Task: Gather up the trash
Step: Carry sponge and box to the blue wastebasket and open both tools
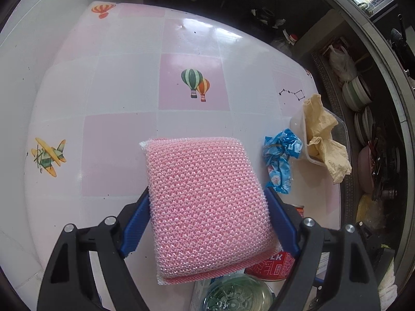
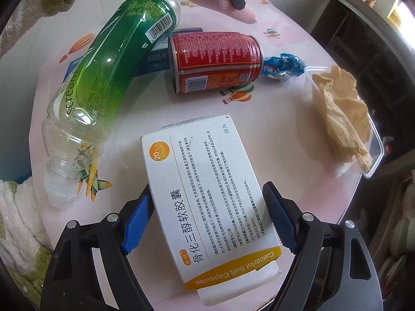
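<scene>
My left gripper (image 1: 206, 191) is shut on a pink mesh sponge (image 1: 205, 202), its blue fingers (image 1: 137, 220) pressing both sides, and holds it above the table. In the right wrist view the same sponge (image 2: 233, 7) shows at the top. My right gripper (image 2: 207, 189) has a white and orange medicine box (image 2: 207, 186) between its blue pads, which touch both long edges. A clear green bottle (image 2: 111, 72) lies to the left. A red can (image 2: 215, 62) lies on its side, with a crumpled blue wrapper (image 2: 282, 67) beside it. Crumpled beige paper (image 2: 337, 111) sits in a clear plastic container (image 2: 373, 165).
The round table (image 1: 116, 90) has a pink and white cover with balloon and plane prints. A blue box (image 2: 155, 64) lies under the bottle and the can. A white and green towel (image 2: 15, 207) hangs at the left edge. Bowls and clutter (image 1: 358, 96) sit on the floor to the right.
</scene>
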The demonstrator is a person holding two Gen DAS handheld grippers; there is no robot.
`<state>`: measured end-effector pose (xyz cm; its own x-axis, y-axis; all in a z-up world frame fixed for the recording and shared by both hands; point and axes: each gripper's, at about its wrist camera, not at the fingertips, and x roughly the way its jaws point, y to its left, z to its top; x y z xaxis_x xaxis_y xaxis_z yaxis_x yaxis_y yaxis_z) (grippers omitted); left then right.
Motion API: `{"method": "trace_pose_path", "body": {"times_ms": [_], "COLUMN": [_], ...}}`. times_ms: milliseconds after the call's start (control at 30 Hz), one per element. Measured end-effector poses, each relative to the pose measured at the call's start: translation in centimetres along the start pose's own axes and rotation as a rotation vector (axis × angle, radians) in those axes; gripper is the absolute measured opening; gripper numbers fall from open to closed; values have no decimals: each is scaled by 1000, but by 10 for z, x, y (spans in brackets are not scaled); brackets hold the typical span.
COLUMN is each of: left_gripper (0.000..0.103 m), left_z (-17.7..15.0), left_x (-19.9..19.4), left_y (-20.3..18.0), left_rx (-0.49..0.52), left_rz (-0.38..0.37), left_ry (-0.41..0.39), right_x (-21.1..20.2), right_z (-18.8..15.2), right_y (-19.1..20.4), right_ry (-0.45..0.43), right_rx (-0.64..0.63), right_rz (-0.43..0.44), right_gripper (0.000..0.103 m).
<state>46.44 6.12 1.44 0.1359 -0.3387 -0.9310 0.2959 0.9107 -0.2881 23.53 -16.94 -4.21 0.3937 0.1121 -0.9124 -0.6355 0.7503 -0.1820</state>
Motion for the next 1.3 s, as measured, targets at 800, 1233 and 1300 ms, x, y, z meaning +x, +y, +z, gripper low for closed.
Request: {"method": "trace_pose_path", "body": {"times_ms": [800,1233,1300], "left_gripper": [81,81,81], "left_z": [-118,-188,-194], "left_x": [-149,-79,-54], "left_y": [-92,-300,-329], "left_rx": [141,456,477], "left_rz": [-199,-437,-430], "left_ry": [-351,-243,-190], "right_x": [-154,-189,-183], "right_z": [-102,-267,-296], "right_y": [-8,-27,-28], "right_ry": [-262,-303,-305], "right_rx": [561,1104,1195], "right_rz": [-139,-205,-200], "right_gripper": [77,77,77]}}
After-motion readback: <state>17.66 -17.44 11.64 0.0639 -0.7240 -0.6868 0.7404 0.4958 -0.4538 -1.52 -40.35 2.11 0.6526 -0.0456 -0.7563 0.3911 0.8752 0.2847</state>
